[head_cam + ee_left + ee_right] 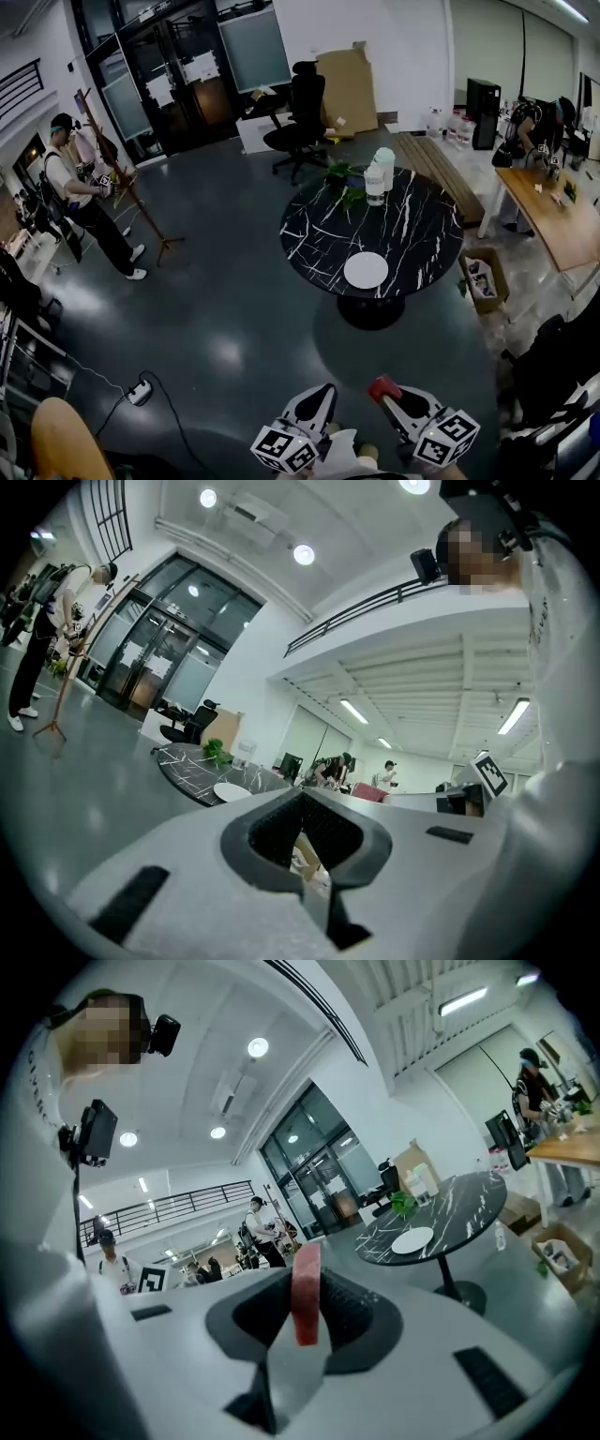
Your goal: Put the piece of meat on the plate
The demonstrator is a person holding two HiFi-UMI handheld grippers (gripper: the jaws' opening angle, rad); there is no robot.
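Holding: the right gripper (pixel 300 1330) has its jaws clamped on the piece of meat (pixel 306 1288), a red slab standing on edge between the pads with its top poking above them.
Left gripper (pixel 314 860): its jaws are together with nothing between them, and it is held level, just left of the right one.
Plate (pixel 366 271): white and bare, it sits on the near part of the black marble table (pixel 427 234), well apart from both grippers across open floor.
Stage: this looks like the carry, with the meat not yet over the table.
Slip risk: only the slab's lower part is pinched, so a jolt while walking or a downward tilt could let it slide out onto the floor.
Landing risk: the plate lies close to the near rim, so a low approach could knock it, and an early release would miss it.
Far side: the white containers (pixel 380 173) and the plant (pixel 343 174) stand beyond the plate, so overshooting could topple them.
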